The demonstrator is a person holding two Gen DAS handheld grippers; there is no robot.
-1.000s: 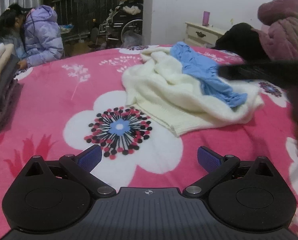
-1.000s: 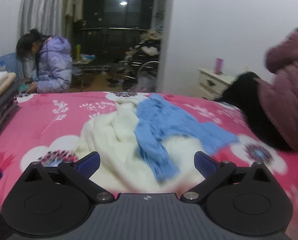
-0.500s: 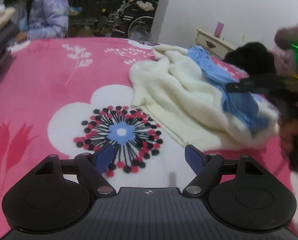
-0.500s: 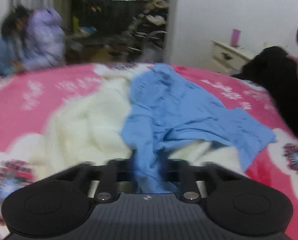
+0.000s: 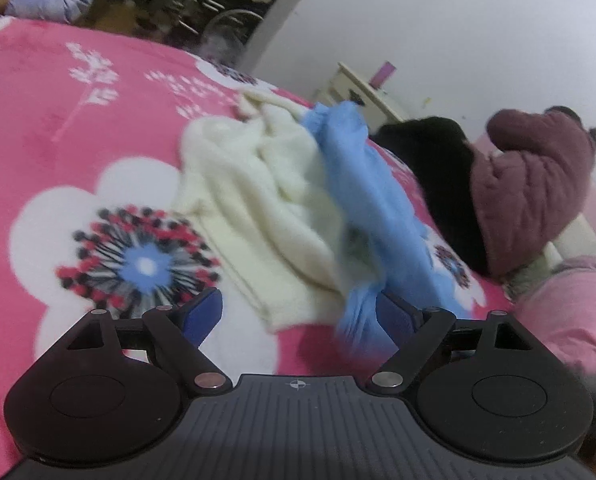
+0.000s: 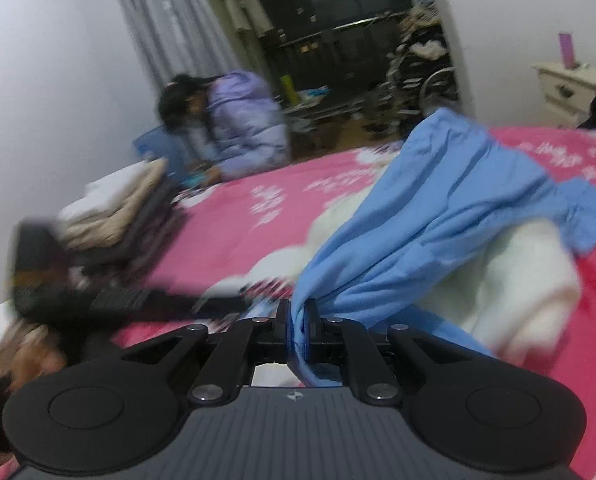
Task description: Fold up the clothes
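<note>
Right gripper [image 6: 295, 326] is clamped on a bunched end of the blue garment [image 6: 450, 208], which stretches away across the cream sweater [image 5: 265, 200] mid-bed, while the left gripper [image 5: 298, 312], jaws spread and holding nothing, sits nearest its loose hem.

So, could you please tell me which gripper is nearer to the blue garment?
Right. The right gripper is shut on the blue garment; the left gripper is open beside its hanging end, not gripping it.
</note>
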